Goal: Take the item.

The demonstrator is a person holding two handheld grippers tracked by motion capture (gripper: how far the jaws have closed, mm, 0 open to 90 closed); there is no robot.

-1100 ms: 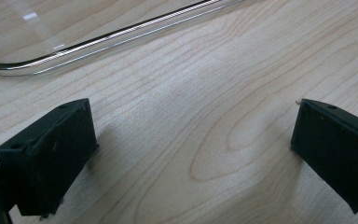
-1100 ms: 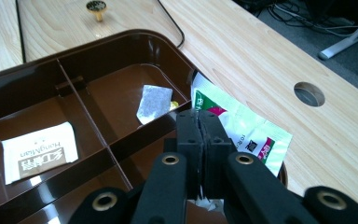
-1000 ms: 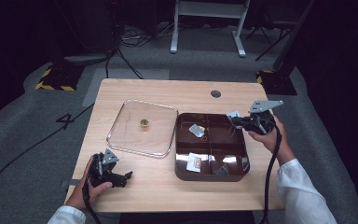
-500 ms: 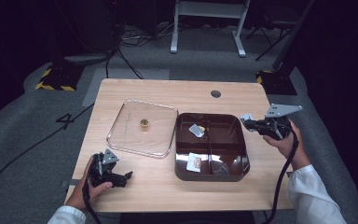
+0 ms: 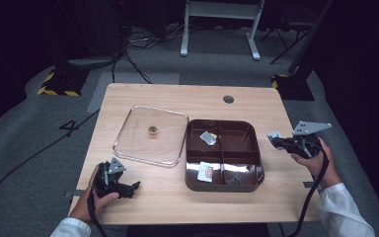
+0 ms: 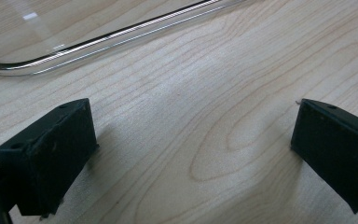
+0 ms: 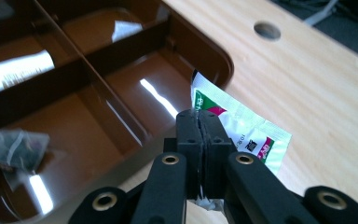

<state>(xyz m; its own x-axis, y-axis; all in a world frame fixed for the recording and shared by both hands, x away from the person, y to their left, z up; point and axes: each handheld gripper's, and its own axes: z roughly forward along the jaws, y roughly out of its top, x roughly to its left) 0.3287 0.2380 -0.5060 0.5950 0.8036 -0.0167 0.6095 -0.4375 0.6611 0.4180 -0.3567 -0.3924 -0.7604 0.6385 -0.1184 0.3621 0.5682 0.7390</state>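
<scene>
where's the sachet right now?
The sachet is pinched in the right gripper, over the table just right of the brown tray, outside it.

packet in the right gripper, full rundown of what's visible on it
The packet is a small flat sachet, glossy like foil or plastic, mostly white with green and red print and small dark text too fine to read. The right gripper is shut on one edge of it, so part is hidden behind the jaws, and a wrinkled bit sticks out below them. It is held in the air, just outside the right rim of the brown tray, above the wooden table. Apart from the jaws, nothing appears to touch it.
</scene>
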